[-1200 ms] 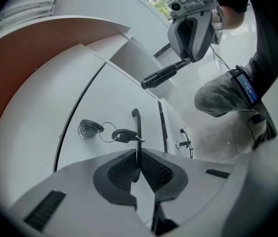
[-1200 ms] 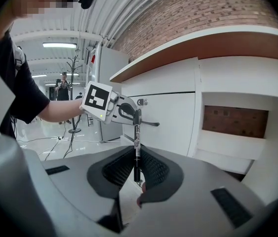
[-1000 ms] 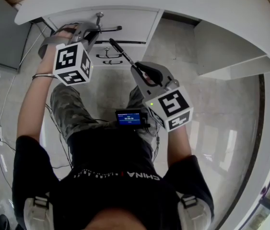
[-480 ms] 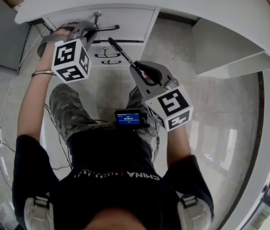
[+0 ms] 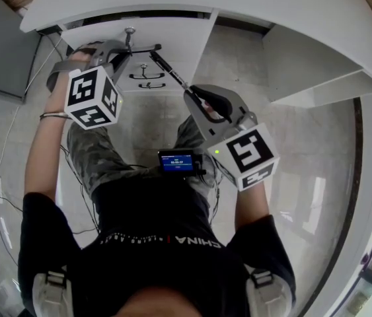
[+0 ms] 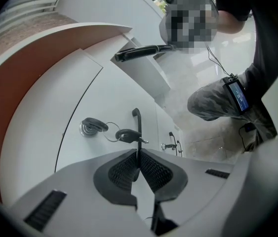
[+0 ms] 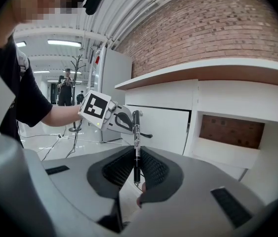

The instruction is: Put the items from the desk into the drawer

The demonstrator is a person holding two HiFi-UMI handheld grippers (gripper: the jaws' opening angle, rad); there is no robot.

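Since before, the white top drawer (image 5: 172,32) has been pulled slightly out by the left gripper (image 6: 139,164), clamped on its black bar handle (image 6: 137,120). A slim black pen (image 7: 137,137) is pinched by the right gripper (image 7: 138,169) nearby.

The pen (image 7: 137,137) is showing a black barrel with a white printed band. The drawer front (image 5: 172,35) is showing plain white, its handle (image 6: 137,125) black. The left gripper (image 6: 139,164) and right gripper (image 7: 137,169) are presenting grey shells, black ribbed pads (image 7: 119,169) and black-and-white square-patterned marker cubes (image 5: 93,98).
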